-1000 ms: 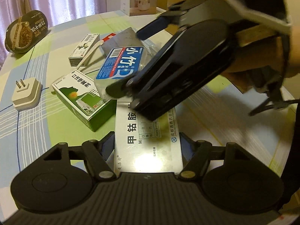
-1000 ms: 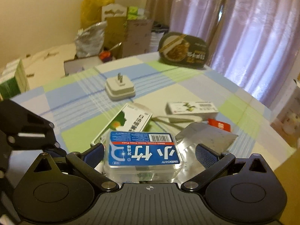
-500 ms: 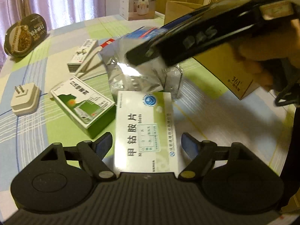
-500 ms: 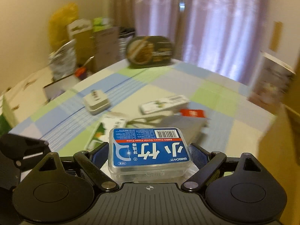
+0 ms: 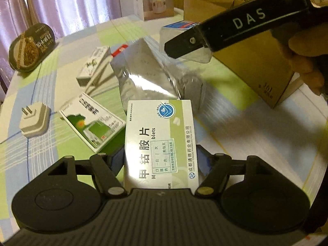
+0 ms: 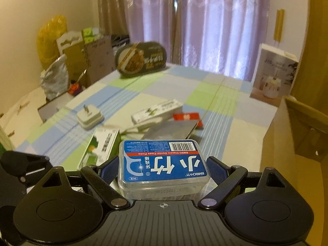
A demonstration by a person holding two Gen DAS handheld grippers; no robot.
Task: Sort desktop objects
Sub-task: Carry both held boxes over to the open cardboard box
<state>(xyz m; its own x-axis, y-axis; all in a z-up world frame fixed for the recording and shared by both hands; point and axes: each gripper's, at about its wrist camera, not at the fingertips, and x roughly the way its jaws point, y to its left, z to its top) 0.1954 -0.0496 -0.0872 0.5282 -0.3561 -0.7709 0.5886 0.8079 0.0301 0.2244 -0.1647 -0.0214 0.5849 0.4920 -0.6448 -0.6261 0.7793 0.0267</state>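
Note:
My left gripper [image 5: 160, 155] is shut on a white and green medicine box [image 5: 161, 139], held low over the checked tablecloth. In the left wrist view my right gripper [image 5: 184, 45] hangs in the air at the upper right, next to an open cardboard box [image 5: 256, 61]. It is shut on a clear floss-pick box [image 5: 182, 32] with a blue label. In the right wrist view that floss-pick box [image 6: 164, 164] sits squarely between the blue pads of the right gripper [image 6: 163, 169]. A hand [image 5: 305, 61] holds the right gripper.
On the cloth lie a silver foil pouch [image 5: 143, 73], a green and white box [image 5: 92, 121], a white plug adapter [image 5: 33, 121], a long white box [image 5: 94, 65] and a red packet [image 5: 120, 49]. A black oval bowl [image 5: 30, 47] and a tall white carton [image 6: 274, 75] stand at the back.
My right gripper has lifted the floss-pick box off the foil pouch and swung it up and right, beside the cardboard box. The left gripper and its medicine box have hardly moved.

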